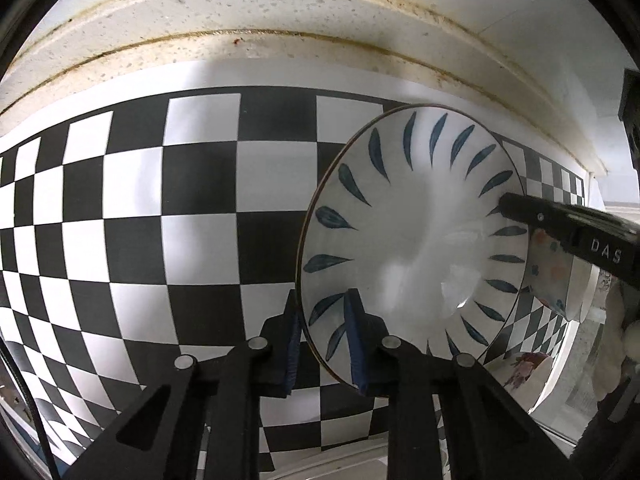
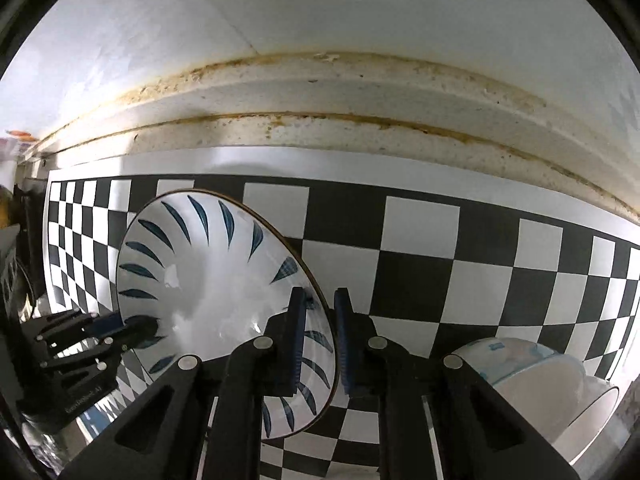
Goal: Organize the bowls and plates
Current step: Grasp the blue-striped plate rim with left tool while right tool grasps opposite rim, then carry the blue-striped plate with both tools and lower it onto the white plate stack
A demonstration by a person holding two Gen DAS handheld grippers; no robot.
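Observation:
A white plate with blue leaf marks [image 1: 412, 236] is held up on edge above the black-and-white checkered surface [image 1: 160, 220]. My left gripper [image 1: 324, 340] is shut on its near rim, one pad on each face. My right gripper [image 2: 320, 340] is shut on the opposite rim of the same plate [image 2: 216, 280]. The right gripper also shows in the left wrist view [image 1: 508, 204] at the plate's far edge. The left gripper shows in the right wrist view [image 2: 132, 326] at the plate's left edge.
A stained white ledge [image 1: 280, 12] and wall run along the back. Patterned bowls [image 1: 556, 276] lie at the right in the left wrist view. A stack of white bowls [image 2: 540, 384] sits at the lower right in the right wrist view.

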